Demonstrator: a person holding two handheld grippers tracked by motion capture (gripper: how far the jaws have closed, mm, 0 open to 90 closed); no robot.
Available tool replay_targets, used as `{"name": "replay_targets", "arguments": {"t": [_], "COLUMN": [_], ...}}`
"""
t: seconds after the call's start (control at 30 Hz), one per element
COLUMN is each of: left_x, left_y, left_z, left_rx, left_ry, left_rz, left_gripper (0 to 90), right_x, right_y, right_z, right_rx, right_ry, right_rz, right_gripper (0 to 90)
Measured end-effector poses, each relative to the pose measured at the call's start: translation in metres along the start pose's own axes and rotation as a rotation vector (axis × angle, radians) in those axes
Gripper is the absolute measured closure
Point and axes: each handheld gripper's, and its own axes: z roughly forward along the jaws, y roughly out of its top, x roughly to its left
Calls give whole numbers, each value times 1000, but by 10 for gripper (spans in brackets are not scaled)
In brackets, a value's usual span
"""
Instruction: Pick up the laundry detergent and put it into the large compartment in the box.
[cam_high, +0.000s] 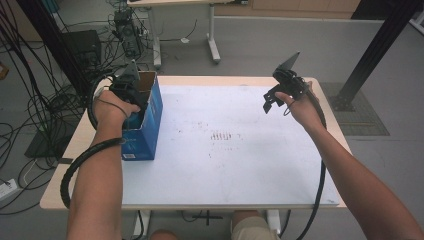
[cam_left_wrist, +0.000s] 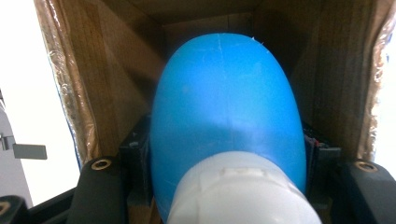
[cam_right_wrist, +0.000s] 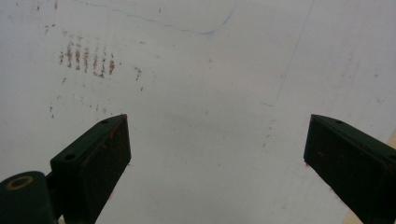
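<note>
A blue cardboard box (cam_high: 151, 119) with an open top stands at the table's left edge. My left gripper (cam_high: 131, 94) reaches down into it. In the left gripper view a smooth, rounded blue object (cam_left_wrist: 224, 102) with a white end piece (cam_left_wrist: 243, 196) sits between the jaws, which press on both its sides; the box's brown inner walls (cam_left_wrist: 116, 70) surround it. My left gripper (cam_left_wrist: 226, 149) is shut on it. My right gripper (cam_high: 272, 102) hovers over the table's far right corner, and in its own view my right gripper (cam_right_wrist: 217, 154) stands open with nothing between its jaws.
A white sheet (cam_high: 225, 150) with faint brown marks (cam_right_wrist: 86, 58) covers the wooden table (cam_high: 75, 145). Cables and equipment lie on the floor at the left (cam_high: 30, 110). A black frame post (cam_high: 372, 55) rises beyond the right corner.
</note>
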Motion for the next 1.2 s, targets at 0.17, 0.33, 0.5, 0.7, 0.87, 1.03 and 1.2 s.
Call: {"name": "replay_targets", "arguments": {"t": [0.17,0.33,0.5,0.7,0.87,1.03,1.2], "left_x": [0,1,2,3,4,4,5], "left_y": [-1,-2,-3,-3,-4,-4,-5], "left_z": [0,0,0,0,0,0,0], "left_rx": [-1,-6,-9,-11,-13,-13,-17], "left_ry": [-1,-4,-6,-8,-10,-12,-14], "left_rz": [1,-1,0,0,-1,-2,-2], "left_gripper": [371,371,371,371,371,371,371], "right_x": [0,-1,0,2,3,5,6], "right_y": [0,-1,-1,0,0,1,1], "right_z": [-1,-1,-1,-1,-1,-1,-1], "right_rx": [-2,-1,-1,1,2,2,2], "right_ry": [-1,0,-2,-4,-6,-8,-9], "right_rz": [2,-1,2,-2,-3,-6,-5], "right_gripper": [71,71,71,71,71,71,71]}}
